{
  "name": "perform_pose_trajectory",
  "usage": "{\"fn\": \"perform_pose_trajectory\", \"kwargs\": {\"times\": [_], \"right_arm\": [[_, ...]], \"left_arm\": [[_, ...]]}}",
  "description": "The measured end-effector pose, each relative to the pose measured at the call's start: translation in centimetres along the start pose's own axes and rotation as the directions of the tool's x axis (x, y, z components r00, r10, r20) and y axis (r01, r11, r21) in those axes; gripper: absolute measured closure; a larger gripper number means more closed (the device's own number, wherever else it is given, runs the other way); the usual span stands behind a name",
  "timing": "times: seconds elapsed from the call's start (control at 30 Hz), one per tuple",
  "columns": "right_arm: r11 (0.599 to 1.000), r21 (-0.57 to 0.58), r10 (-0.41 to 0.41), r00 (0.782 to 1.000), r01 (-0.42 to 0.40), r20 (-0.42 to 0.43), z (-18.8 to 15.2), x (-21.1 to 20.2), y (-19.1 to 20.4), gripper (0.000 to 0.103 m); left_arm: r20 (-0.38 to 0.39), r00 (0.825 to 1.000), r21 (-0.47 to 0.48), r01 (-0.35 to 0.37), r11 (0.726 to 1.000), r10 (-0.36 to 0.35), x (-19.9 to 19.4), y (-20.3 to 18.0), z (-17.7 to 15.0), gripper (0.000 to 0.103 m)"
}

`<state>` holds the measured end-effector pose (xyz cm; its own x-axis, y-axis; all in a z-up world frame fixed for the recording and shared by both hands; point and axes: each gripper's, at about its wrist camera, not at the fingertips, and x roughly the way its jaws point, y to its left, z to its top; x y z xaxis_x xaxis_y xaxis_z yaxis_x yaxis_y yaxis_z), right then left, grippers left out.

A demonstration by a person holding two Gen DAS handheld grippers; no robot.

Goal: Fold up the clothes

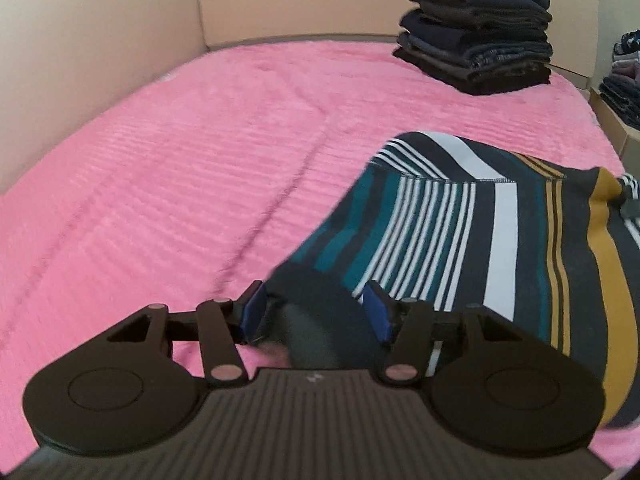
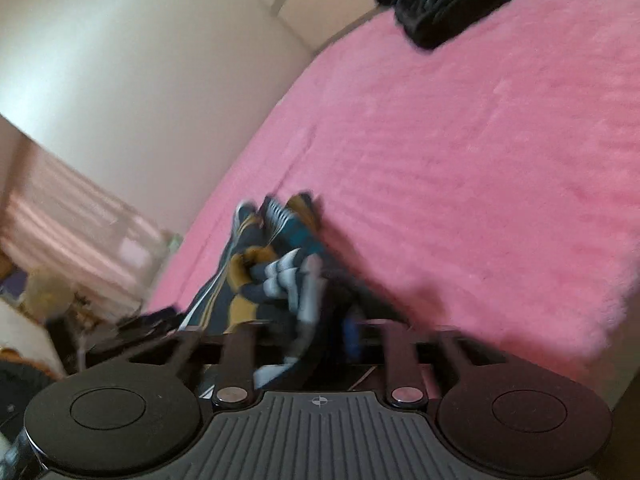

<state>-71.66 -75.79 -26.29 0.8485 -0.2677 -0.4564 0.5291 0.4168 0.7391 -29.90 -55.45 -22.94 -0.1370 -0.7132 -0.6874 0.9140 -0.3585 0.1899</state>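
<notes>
Left wrist view: pink ribbed blanket (image 1: 192, 152) across the bed, beige headboard (image 1: 100, 32) from 9 to 12 o'clock; stack (image 1: 476, 32) of dark folded clothes at 1 o'clock near the far edge; more clothes at 3 o'clock, cut by the frame. Striped garment (image 1: 460, 232) spread from 5 to 3 o'clock, teal, white, black and mustard bands, its dark cuff lying between the blue pads (image 1: 376, 312) of the left gripper (image 1: 314, 314); jaws parted, pads clear of the cloth on the left side, contact on the right hard to judge; reads as released. Wide bare blanket from 7 to 12 o'clock.

Right wrist view: tilted and blurred; blanket (image 2: 480, 152) filling 12 to 4 o'clock, pale wall (image 2: 132, 60) at 10 o'clock, clutter at 8 o'clock too smeared to name; dark stack (image 2: 436, 4) cut off at 1 o'clock. Garment (image 2: 276, 264) bunched at centre, running down into the right gripper (image 2: 316, 344); fingertips lost behind cloth and blur, so clenched or released cannot be told. Bed edge close at 4 o'clock; open blanket beyond.
</notes>
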Motion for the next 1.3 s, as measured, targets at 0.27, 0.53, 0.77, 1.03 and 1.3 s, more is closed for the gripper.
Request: {"fn": "perform_pose_trajectory", "kwargs": {"times": [0.27, 0.53, 0.77, 1.03, 1.3], "right_arm": [[0.966, -0.222, -0.097, 0.984, 0.129, 0.152, -1.3, -4.1, 4.9, 0.063], [0.906, -0.419, -0.011, 0.994, 0.057, 0.11, -3.9, -2.7, 8.8, 0.062], [0.965, -0.252, -0.064, 0.998, 0.069, 0.027, -2.8, 0.8, 4.3, 0.062], [0.942, -0.336, -0.015, 0.999, 0.028, 0.041, -4.3, -0.2, 6.0, 0.047], [0.933, -0.36, -0.007, 1.0, 0.001, -0.016, -4.4, 1.9, 3.8, 0.046]], "left_arm": [[-0.024, 0.995, 0.065, -0.096, 0.993, 0.098, -5.7, 1.0, -4.0, 0.053], [0.016, 0.998, 0.106, 0.062, 0.992, -0.065, -3.8, -3.7, -2.2, 0.051], [-0.047, 0.995, 0.119, 0.094, 0.988, -0.089, -1.5, -3.7, -0.6, 0.043], [0.012, 0.96, 0.112, 0.277, 0.954, -0.281, 0.0, -6.2, 6.5, 0.044], [-0.122, 0.936, 0.177, 0.348, 0.921, -0.33, 11.3, -11.4, 10.1, 0.039]]}}
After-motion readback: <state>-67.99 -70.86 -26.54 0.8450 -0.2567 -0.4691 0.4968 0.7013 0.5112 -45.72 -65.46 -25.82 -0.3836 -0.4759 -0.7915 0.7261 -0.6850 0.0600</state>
